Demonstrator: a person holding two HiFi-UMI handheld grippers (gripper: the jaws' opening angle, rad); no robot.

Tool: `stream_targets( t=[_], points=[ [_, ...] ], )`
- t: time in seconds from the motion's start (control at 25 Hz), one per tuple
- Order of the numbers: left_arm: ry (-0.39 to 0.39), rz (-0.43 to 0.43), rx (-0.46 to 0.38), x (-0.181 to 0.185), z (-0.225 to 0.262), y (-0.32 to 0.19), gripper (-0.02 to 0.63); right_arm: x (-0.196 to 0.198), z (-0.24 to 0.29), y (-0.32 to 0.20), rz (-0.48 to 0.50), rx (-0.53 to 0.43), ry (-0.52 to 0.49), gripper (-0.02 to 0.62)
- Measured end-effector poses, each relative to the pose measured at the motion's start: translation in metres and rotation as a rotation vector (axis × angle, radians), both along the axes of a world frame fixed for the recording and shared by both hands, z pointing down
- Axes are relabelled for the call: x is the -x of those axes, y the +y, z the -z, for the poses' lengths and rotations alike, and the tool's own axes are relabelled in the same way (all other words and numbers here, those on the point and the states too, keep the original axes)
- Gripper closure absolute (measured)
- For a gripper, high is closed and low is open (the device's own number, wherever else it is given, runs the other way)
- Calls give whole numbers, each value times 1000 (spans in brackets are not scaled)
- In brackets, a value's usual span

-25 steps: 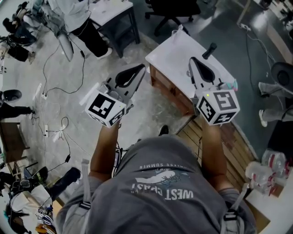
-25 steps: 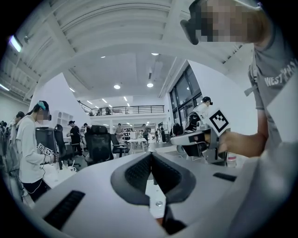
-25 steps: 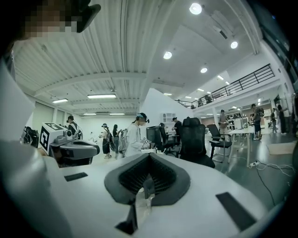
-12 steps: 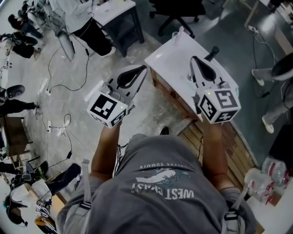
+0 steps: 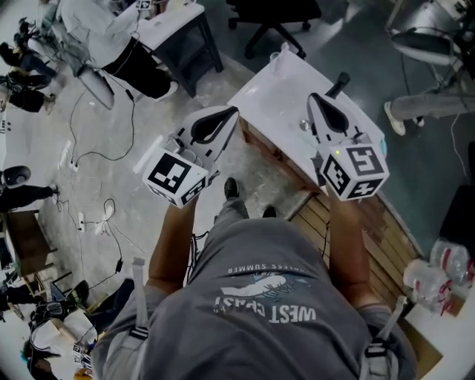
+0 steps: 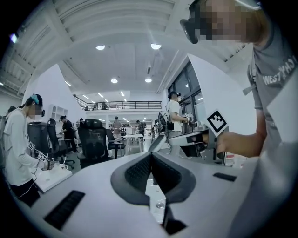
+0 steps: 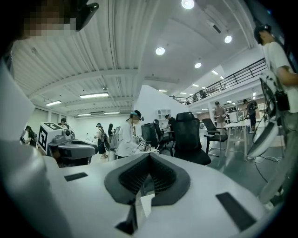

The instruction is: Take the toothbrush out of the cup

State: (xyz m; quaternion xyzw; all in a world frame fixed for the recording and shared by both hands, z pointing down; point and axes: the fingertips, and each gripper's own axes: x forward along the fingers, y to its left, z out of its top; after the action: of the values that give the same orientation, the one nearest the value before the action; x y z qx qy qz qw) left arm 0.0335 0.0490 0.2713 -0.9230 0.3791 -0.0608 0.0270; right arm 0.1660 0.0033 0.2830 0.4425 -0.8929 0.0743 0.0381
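A small white table (image 5: 278, 93) stands ahead of me in the head view. At its far corner is a small clear cup (image 5: 277, 56) with a thin pale stick in it, too small to make out. My left gripper (image 5: 231, 111) is held level beside the table's left edge, jaws shut and empty. Over the table's right part, my right gripper (image 5: 312, 98) is also shut on nothing. In the left gripper view the left gripper (image 6: 151, 155) shows closed pads. The right gripper view shows the right gripper (image 7: 149, 155) the same. Neither gripper view shows the cup.
A black handle-like object (image 5: 340, 82) lies at the table's right side. A wooden pallet (image 5: 349, 223) lies by my right leg, plastic bottles (image 5: 438, 267) beyond it. An office chair (image 5: 271, 15), another desk (image 5: 178, 22) with a person, and floor cables (image 5: 104, 148) surround the spot.
The person has stepped forward, one foot now showing below the table edge. Both grippers have shifted slightly towards the table and stay shut.
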Motion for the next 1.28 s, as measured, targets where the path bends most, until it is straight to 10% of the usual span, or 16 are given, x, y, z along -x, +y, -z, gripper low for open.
stream_targets(
  t=[1.28],
  points=[
    [82, -341, 10, 99, 1, -178, 606, 64, 0, -119, -375, 53, 71, 584]
  ],
)
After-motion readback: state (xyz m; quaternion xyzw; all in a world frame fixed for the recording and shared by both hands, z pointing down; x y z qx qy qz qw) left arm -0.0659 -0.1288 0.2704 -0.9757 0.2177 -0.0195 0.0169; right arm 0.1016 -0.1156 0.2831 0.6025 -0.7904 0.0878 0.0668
